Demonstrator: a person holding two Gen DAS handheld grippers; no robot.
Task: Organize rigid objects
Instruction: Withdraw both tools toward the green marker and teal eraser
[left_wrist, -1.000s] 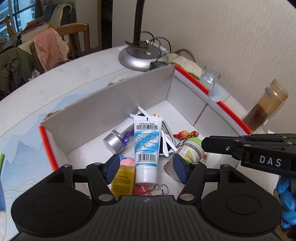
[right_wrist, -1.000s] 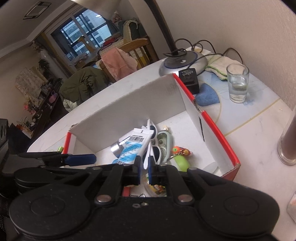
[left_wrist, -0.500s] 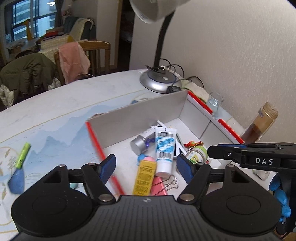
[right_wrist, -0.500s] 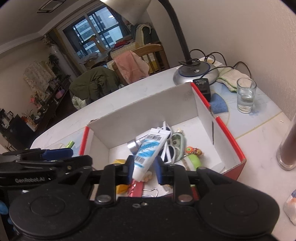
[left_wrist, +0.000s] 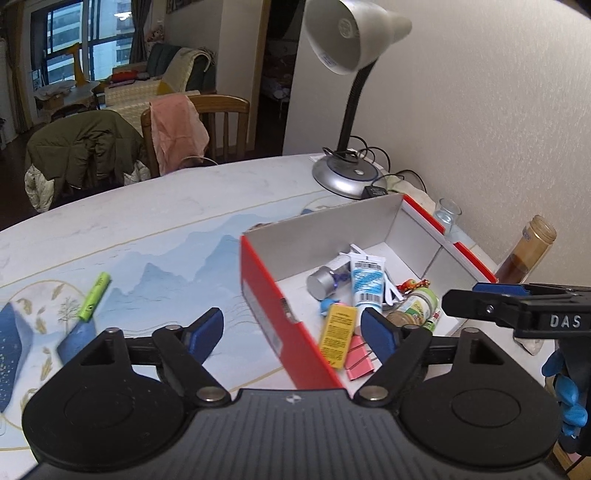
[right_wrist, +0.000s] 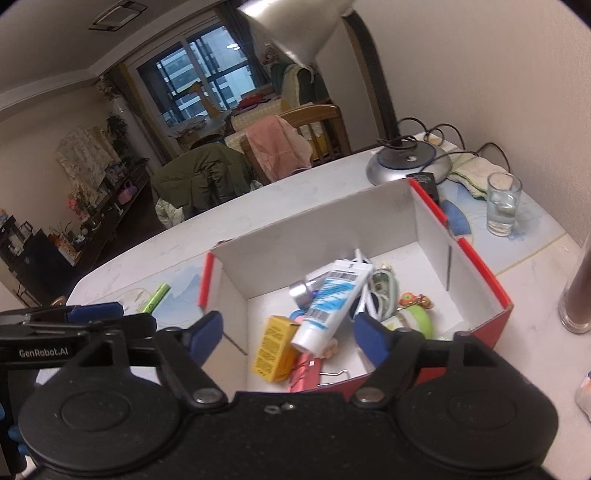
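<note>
Left hand-held gripper: jaws just widened, nothing between them.
Right hand-held gripper: jaws just spread wide, empty.
Tube: lying in red box.

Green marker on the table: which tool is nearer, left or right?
Left. The left tool hangs over the box's red wall, on the side where the green marker lies. The right tool is over the box interior, farther away.

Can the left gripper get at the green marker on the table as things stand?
Probably yes. The green marker lies on the open table, outside the red box, with nothing over it. The left gripper is open and empty.
</note>
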